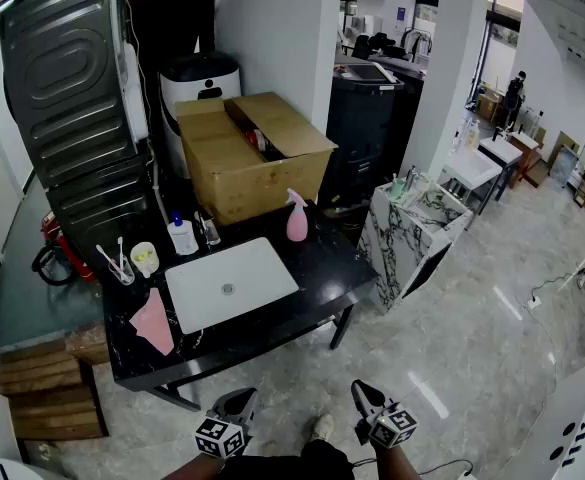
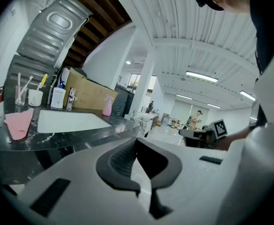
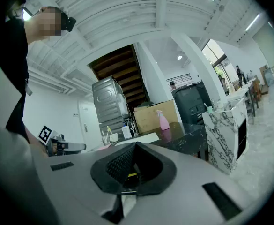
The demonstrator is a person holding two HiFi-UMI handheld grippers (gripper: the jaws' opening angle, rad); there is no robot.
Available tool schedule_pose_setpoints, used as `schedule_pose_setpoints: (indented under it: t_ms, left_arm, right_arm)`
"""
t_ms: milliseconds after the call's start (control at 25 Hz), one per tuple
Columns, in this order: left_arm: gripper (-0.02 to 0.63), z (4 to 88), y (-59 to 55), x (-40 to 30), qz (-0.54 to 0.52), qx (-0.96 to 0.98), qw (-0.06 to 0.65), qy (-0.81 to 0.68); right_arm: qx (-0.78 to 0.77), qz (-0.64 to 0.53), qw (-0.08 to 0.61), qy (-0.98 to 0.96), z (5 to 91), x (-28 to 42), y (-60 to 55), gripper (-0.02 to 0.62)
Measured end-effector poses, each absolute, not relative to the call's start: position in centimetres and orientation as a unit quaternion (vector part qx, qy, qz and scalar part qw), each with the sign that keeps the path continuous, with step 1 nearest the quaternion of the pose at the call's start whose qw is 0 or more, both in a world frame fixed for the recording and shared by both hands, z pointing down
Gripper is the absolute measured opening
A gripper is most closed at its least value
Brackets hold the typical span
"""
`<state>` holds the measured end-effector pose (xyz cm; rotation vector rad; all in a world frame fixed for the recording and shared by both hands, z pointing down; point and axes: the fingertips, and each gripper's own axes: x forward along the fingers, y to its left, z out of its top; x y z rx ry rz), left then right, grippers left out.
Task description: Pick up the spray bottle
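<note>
**Pink plastic spray bottle** [image 1: 297, 216]: stands upright on the black marble-look worktop [image 1: 337, 268], toward its far right part. It is just in front of the open brown cardboard box [image 1: 262, 158] and beyond the far right corner of the white rectangular sink basin [image 1: 230, 283]. It is ungripped and well apart from both tools.

**Left tool** [image 1: 238, 398]: low in the head view, on the near side of the worktop, over the pale stone floor [image 1: 452, 338]. Its jaws are pressed together and hold nothing. Its own view looks across the worktop, with the spray bottle small in the distance.

**Right tool** [image 1: 364, 392]: beside the left tool at about the same level, also short of the worktop. Its jaws are together and empty.

**Other stock on the worktop, left of the spray bottle:**
- white bottle with a blue cap [image 1: 182, 236], behind the basin
- chrome faucet [image 1: 208, 228], just right of that bottle
- white cup [image 1: 144, 258], with something yellow inside
- clear glass holding toothbrushes [image 1: 118, 266], next to the cup
- pink cloth [image 1: 154, 321], lying left of the basin near the front edge

**Surroundings:**
- grey ribbed metal panel [image 1: 72, 88], upright at the rear left
- white cylindrical appliance with a black top [image 1: 202, 80], behind the box
- white marble-pattern cabinet [image 1: 412, 236], right of the worktop
- wooden steps [image 1: 47, 388], at the lower left
</note>
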<state>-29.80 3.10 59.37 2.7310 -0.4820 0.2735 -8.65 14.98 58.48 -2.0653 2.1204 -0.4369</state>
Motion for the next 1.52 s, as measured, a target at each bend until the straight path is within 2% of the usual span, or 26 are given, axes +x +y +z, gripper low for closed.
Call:
schedule_pose_setpoints:
  t_ms: [240, 640, 1000, 1520]
  left_arm:
    - [0.008, 58.7, 3.2, -31.8, 0.083, 0.968, 0.177, -0.158]
    - [0.008, 59.1, 3.7, -29.5, 0.078, 0.973, 0.178, -0.126]
    - [0.008, 59.6, 3.8, -25.6, 0.094, 0.97, 0.181, -0.131]
    - [0.008, 58.9, 4.1, -15.4, 0.099, 0.97, 0.159, -0.152]
  right_arm:
    - [-0.696, -0.148, 0.058, 0.701, 58.1, -11.0, 15.9, 0.025]
    - [-0.707, -0.143, 0.054, 0.691, 57.9, -10.0, 16.1, 0.025]
    - [-0.71, -0.158, 0.076, 0.682, 58.8, -5.6, 15.5, 0.026]
    - [-0.684, -0.168, 0.115, 0.7, 58.7, 3.9, 14.6, 0.026]
